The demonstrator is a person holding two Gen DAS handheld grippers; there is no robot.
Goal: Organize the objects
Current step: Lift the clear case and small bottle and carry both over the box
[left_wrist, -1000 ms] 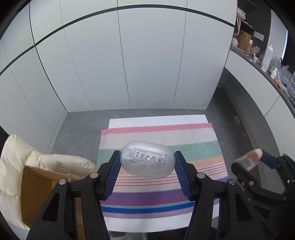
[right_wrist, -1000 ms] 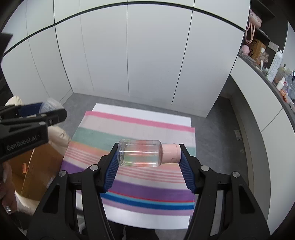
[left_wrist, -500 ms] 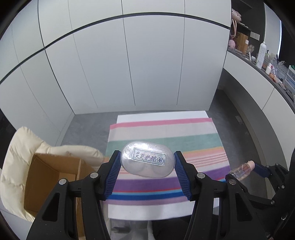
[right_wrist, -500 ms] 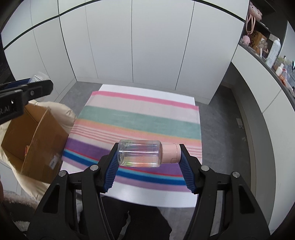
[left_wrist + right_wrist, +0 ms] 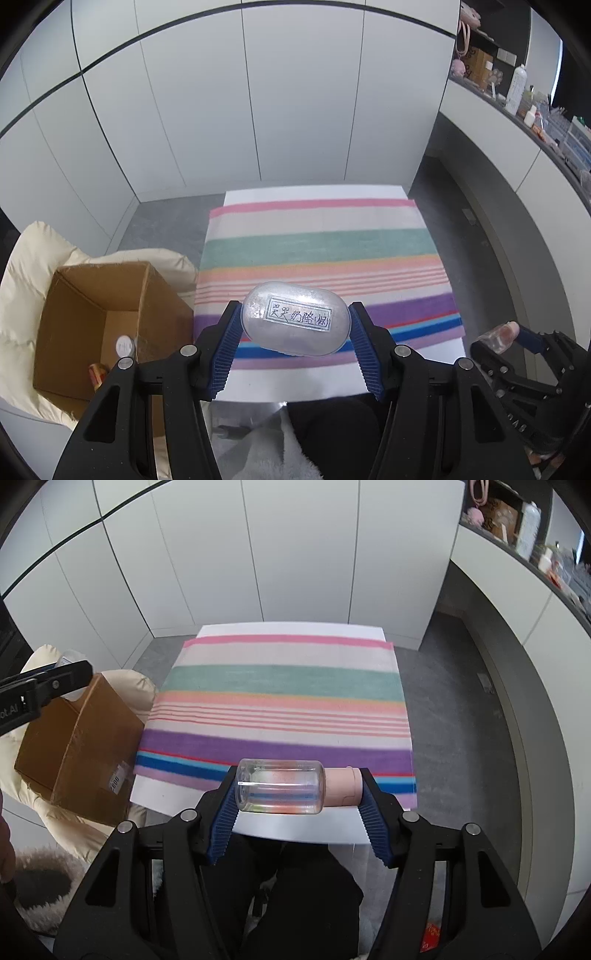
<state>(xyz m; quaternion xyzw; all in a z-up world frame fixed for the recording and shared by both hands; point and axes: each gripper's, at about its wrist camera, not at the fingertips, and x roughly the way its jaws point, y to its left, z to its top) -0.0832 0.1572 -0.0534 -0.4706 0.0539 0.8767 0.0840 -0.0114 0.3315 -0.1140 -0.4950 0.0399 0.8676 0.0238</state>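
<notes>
My left gripper [image 5: 295,334] is shut on a clear oval case [image 5: 295,319] with a white handwritten label, held above the near edge of the striped cloth [image 5: 325,258]. My right gripper [image 5: 295,794] is shut on a clear bottle [image 5: 280,791] with a pink cap [image 5: 343,787], lying sideways between the pads over the table's near edge. The bottle [image 5: 498,334] also shows at the lower right of the left wrist view. An open cardboard box [image 5: 103,325] sits to the left on a cream cushion [image 5: 29,266], with a few small items in its bottom.
The striped cloth covers a white table [image 5: 288,627] standing on grey floor before white cabinet doors. A counter [image 5: 535,122] with bottles runs along the right. A person's dark-clothed legs [image 5: 303,893] are below the grippers. A furry rug [image 5: 40,886] lies at the lower left.
Both grippers have drawn back from over the cloth toward the near edge and sunk a little. The box has come fully into the left wrist view. Both grips are unchanged.
</notes>
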